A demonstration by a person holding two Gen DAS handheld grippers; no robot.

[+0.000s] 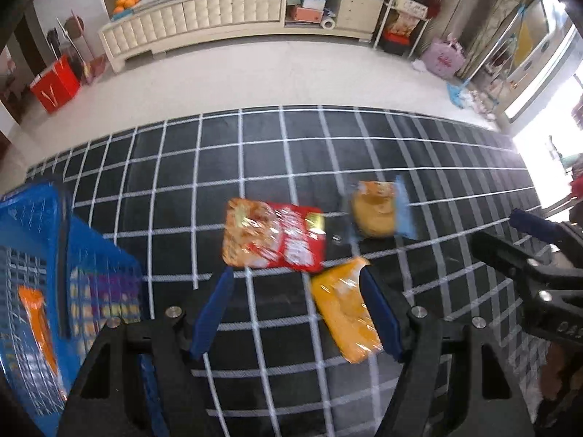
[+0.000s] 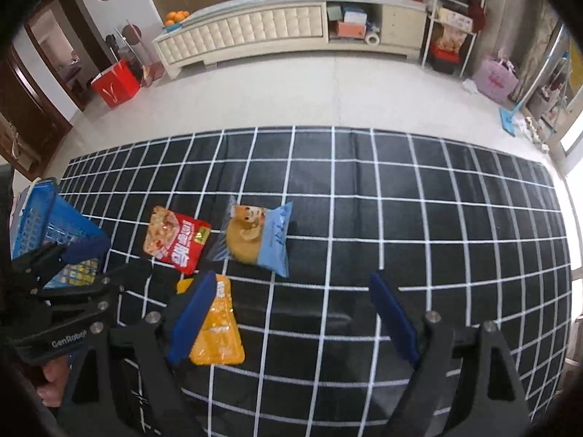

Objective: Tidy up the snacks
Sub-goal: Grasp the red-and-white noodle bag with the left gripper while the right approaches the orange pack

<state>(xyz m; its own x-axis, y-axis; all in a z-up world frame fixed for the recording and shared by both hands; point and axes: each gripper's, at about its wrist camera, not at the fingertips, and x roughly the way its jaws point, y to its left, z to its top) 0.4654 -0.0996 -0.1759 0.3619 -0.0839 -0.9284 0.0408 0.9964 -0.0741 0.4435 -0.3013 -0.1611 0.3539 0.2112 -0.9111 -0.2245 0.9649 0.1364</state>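
1. Snacks: three packets lie loose on the black checked cloth [image 2: 400, 218]. A red packet [image 1: 275, 235] sits nearest the blue basket [image 1: 83, 251], a bread bun in a blue-ended wrapper [image 1: 379, 209] lies just beside it, and a yellow packet [image 1: 344, 309] lies nearest the person.
2. Basket at the left end of the cloth; an orange bar [image 1: 38, 327] and another printed pack are already inside, so the sorting looks partly done.
3. Left gripper [image 1: 297, 313]: jaws spread wide, holding nothing. Its right finger overlaps the yellow packet's edge; the view is blurred, so contact is not certain.
4. Right gripper [image 2: 291, 318]: jaws likewise spread, empty, hanging over bare cloth to the right of the yellow packet.
5. Step in hand, by my reading: left gripper lining up on the next packet, most likely the yellow one.
6. Next move calls for shifting right so the packet sits between both fingers, lowering, closing on the thin foil edge, then carrying it left into the basket.
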